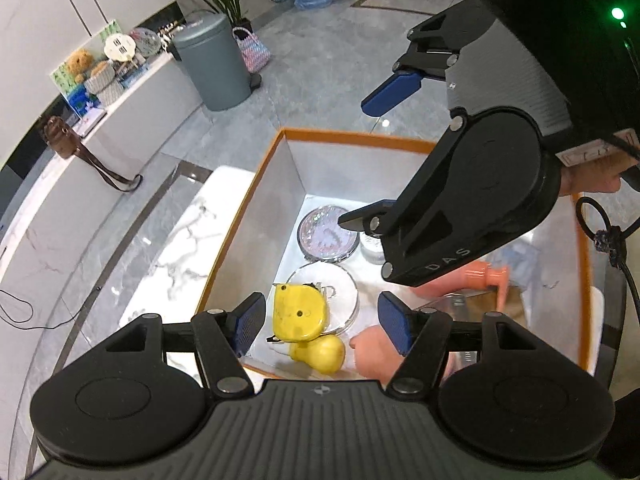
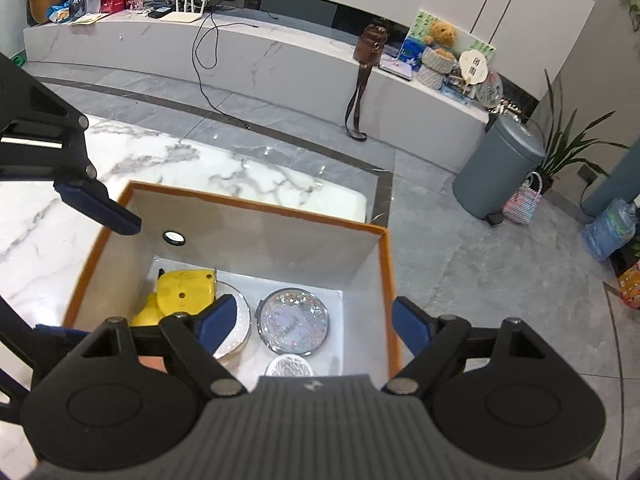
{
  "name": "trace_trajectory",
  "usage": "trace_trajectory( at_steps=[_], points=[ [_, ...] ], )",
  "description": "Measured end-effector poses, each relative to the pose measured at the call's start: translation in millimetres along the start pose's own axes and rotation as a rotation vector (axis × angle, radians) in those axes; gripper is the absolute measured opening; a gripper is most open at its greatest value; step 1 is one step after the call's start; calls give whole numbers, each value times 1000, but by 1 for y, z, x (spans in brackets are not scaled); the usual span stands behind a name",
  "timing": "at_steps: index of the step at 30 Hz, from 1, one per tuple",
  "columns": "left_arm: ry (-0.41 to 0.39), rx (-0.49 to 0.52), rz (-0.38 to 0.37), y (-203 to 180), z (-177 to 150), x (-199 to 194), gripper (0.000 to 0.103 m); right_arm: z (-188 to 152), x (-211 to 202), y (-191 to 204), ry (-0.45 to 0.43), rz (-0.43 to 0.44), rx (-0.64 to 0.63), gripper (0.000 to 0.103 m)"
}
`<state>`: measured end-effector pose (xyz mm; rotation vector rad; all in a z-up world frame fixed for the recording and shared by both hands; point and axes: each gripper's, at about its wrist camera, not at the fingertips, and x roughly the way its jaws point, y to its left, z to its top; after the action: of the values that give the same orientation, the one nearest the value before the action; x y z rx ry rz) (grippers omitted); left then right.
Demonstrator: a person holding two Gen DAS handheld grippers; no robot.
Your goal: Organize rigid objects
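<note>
Hovering both tools over the orange-rimmed box (image 2: 256, 208), you have the left gripper (image 1: 322, 326) and the right gripper (image 2: 312, 322) with their fingers spread apart and nothing between them, so neither hand carries anything. The box sits on the marble worktop (image 2: 168, 160), and the rigid things lie on its floor. By my reading the step in hand is lifting clear after a placement and looking for whatever is left, so raise each tool straight up past the rim before you swing sideways, and keep the two tools apart; they are close above the same opening. Watch the right wall of the box, which sits just beside your right tool's right finger. Counting what the left view shows inside: one yellow tape measure (image 1: 298, 312) resting partly on one clear glass dish (image 1: 340, 296), one yellow gourd-shaped piece (image 1: 320, 352) at the near edge, one round glittery compact mirror (image 1: 326, 236) farther in, one small faceted jar (image 1: 372, 246) just beside the mirror, and one salmon-coloured bottle (image 1: 472, 276) towards the right, mostly hidden by the right tool. A peach shape at the near right is too blurred to name. No loose item shows on the visible worktop.
</note>
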<state>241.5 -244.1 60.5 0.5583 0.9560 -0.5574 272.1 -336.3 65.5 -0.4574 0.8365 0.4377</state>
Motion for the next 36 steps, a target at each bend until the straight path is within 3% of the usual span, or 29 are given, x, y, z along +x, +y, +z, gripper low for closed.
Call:
trace_trajectory(
  at_steps=[7, 13, 23, 36],
  points=[
    [-42, -26, 9, -9, -1, -30, 84, -6, -46, 2, -27, -20, 5, 84],
    [-78, -149, 62, -13, -5, -50, 90, -17, -81, 3, -30, -98, 68, 92],
    [-125, -384, 112, -35, -40, -66, 96, -62, -125, 19, -60, -156, 297, 96],
    [-152, -551, 212, -69, -66, -75, 97, -129, -142, 48, -129, -207, 576, 100]
  ],
)
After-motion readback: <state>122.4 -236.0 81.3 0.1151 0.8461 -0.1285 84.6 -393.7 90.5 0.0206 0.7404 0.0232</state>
